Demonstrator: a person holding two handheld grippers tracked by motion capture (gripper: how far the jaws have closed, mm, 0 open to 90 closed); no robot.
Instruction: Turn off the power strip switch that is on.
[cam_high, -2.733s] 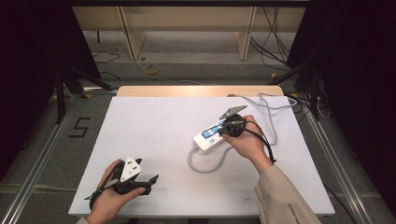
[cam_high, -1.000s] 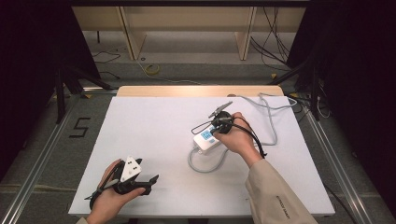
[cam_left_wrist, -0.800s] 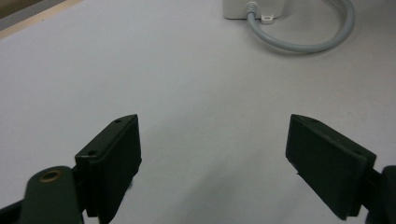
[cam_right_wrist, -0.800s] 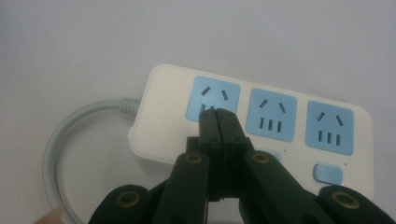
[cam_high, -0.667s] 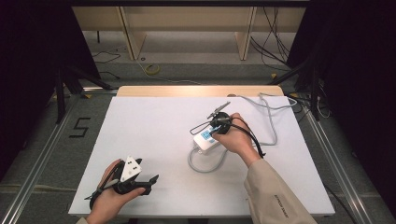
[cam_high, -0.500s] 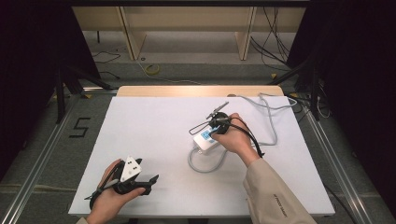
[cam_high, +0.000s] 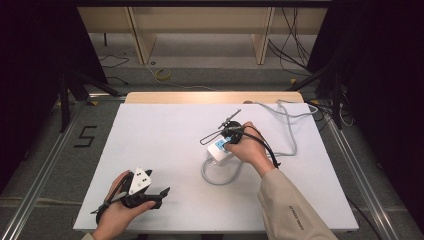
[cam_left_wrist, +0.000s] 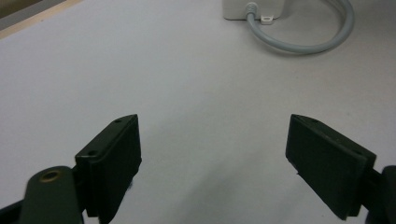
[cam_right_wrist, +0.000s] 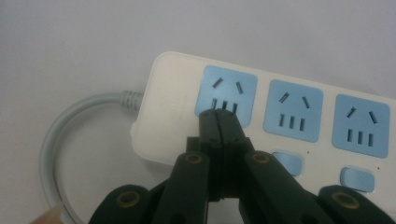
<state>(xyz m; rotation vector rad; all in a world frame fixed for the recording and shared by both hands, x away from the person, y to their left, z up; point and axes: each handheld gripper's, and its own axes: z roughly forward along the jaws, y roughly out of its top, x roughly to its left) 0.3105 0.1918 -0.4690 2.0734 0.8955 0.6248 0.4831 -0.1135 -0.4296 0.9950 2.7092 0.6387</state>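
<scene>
The power strip (cam_high: 220, 149) lies right of centre on the table (cam_high: 165, 130), its cable (cam_high: 220, 175) looping toward the near edge.

Pretty sure I'm working in a lab or test cell here: white worktop (cam_high: 165, 130) inside dark curtains (cam_high: 40, 45), metal rails (cam_high: 45, 165) along the floor. There's a "5" marker (cam_high: 86, 136) taped down and loose cables (cam_high: 295, 35) by plywood shelving (cam_high: 200, 20).

sleeve (cam_high: 292, 207): beige (small print) | jaws: black, brass screws
</scene>
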